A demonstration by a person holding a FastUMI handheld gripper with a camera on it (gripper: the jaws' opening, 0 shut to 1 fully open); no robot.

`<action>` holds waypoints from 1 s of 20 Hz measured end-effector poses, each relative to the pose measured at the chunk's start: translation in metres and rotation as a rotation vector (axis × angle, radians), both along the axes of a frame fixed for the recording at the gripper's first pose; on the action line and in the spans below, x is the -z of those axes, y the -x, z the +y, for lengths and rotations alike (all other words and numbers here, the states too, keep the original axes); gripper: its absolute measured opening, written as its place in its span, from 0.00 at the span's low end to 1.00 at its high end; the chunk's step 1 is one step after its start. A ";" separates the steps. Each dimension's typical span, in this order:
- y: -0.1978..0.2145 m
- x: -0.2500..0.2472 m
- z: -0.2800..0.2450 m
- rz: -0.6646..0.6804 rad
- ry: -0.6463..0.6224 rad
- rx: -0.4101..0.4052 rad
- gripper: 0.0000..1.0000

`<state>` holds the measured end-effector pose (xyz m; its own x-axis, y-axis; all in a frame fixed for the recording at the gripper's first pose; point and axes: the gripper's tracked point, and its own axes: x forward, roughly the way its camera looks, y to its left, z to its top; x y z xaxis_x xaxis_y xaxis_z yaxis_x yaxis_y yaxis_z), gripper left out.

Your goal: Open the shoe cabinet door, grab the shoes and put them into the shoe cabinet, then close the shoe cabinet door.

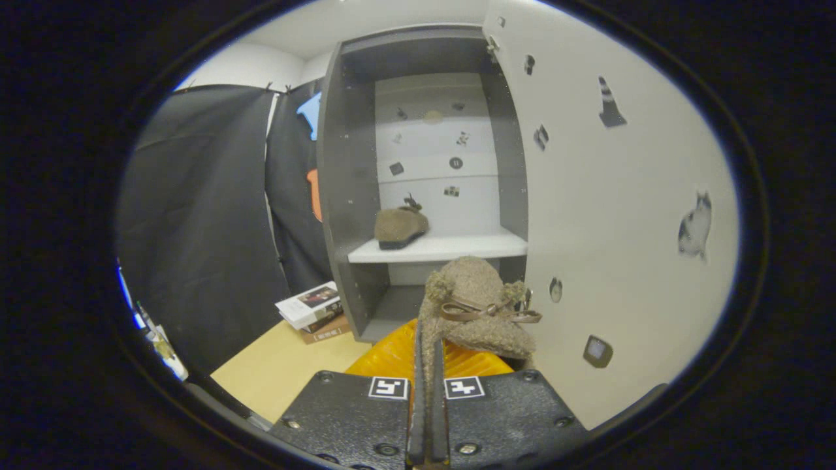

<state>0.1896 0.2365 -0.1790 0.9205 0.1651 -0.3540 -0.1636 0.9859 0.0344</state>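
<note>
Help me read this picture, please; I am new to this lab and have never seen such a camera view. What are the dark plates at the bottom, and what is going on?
A person holds a hand gripper, and the camera rides on it, looking forward along its two fingers. The dark plates are that gripper; its fingers are pressed together on the edge of a fuzzy brown shoe with a bow, so the shoe is held up just ahead of them. Beyond it stands the shoe cabinet with its white door swung open beside it. A second shoe already sits on the white shelf inside. Left of the cabinet, some books lie stacked on a pale wooden surface. Something yellow lies under the held shoe; I cannot tell what.
</note>
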 end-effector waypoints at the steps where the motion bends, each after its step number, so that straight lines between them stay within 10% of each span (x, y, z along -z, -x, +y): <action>1: 0.000 -0.016 0.001 -0.018 0.007 -0.001 0.07; 11: -0.058 -0.141 0.007 -0.083 0.074 0.031 0.07; 20: -0.188 -0.134 0.016 -0.038 0.090 0.060 0.07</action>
